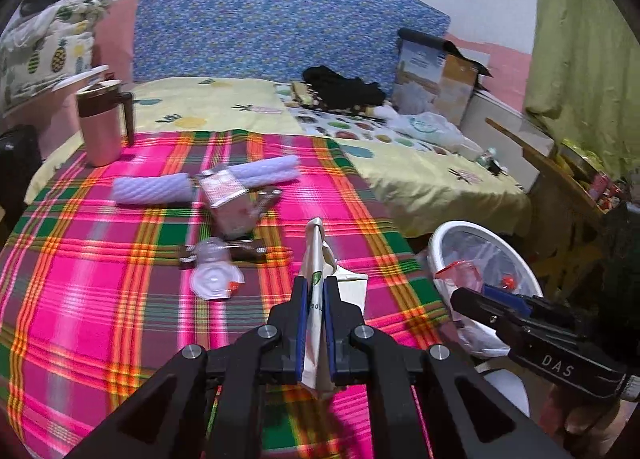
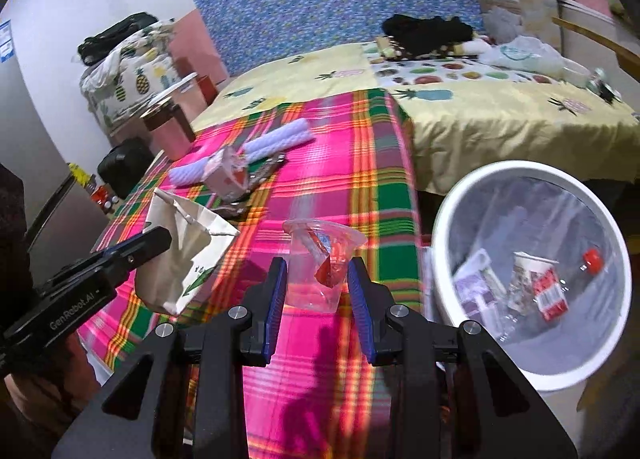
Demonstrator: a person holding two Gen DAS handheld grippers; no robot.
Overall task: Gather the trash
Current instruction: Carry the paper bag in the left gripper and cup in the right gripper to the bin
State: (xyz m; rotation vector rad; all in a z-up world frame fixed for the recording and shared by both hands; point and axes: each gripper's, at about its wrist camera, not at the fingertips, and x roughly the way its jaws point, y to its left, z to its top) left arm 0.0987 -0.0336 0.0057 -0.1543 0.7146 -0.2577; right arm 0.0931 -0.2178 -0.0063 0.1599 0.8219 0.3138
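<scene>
My left gripper (image 1: 315, 286) is shut on a crumpled white paper bag (image 1: 316, 247) with a green leaf print, held above the plaid cloth. From the right wrist view, the same left gripper (image 2: 158, 240) and bag (image 2: 192, 255) are at the left. My right gripper (image 2: 317, 265) is shut on a clear plastic cup (image 2: 310, 291) with a red wrapper inside. In the left wrist view the right gripper (image 1: 470, 298) hovers at the rim of the white bin (image 1: 436, 243). That bin (image 2: 444, 227) has a clear liner and holds a paper cup, a red carton and wrappers.
On the pink plaid cloth (image 1: 100, 279) lie a pink carton (image 1: 230, 203), a clear lid (image 1: 214, 279), brown wrappers (image 1: 244, 251) and two rolled lilac towels (image 1: 152, 188). A pink mug (image 1: 102, 127) stands far left. The bed continues behind; a wooden shelf (image 1: 560, 171) stands right.
</scene>
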